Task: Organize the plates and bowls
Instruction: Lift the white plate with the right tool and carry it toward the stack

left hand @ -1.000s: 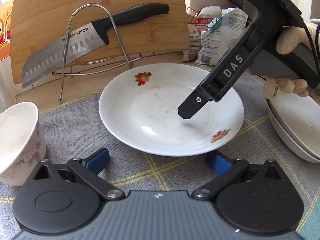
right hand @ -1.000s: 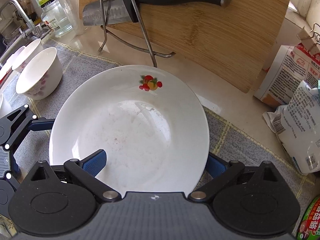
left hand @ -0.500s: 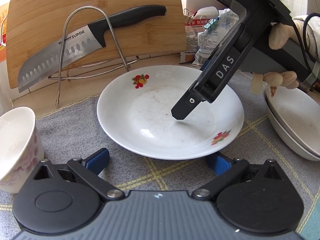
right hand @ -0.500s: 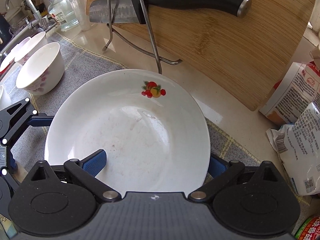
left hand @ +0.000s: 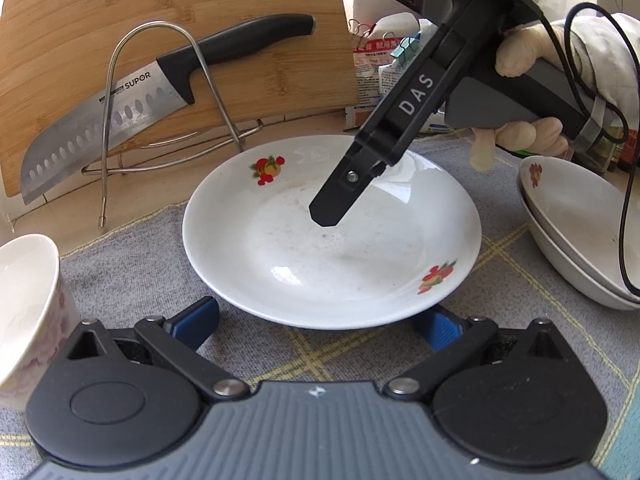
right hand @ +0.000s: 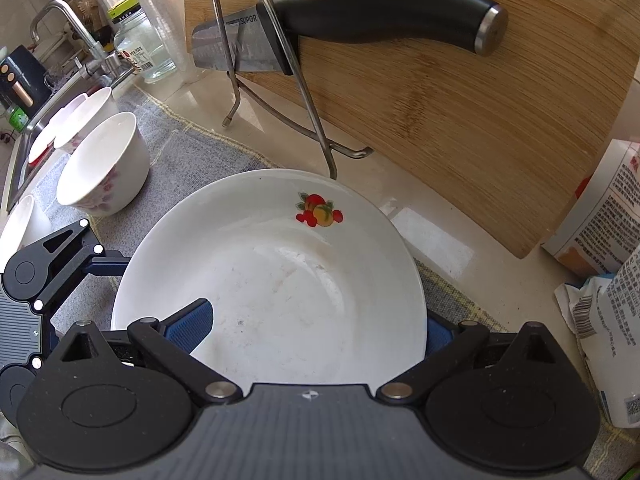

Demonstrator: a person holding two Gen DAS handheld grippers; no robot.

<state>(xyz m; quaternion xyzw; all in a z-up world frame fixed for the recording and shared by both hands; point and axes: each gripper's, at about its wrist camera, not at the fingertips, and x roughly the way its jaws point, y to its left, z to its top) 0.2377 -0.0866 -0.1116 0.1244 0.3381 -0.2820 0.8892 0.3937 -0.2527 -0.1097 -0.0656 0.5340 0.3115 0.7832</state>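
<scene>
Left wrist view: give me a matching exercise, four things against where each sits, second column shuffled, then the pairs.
1. knife
2. plate
3. bowl
4. stacked dishes

a. far right edge
b. centre, on the cloth
c. across the wire rack, against the board
d. far left edge

Pairs: 1-c, 2-b, 3-d, 4-a

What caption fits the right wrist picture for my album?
Open right tool straddling a white fruit-print plate, with a knife on the board behind.
</scene>
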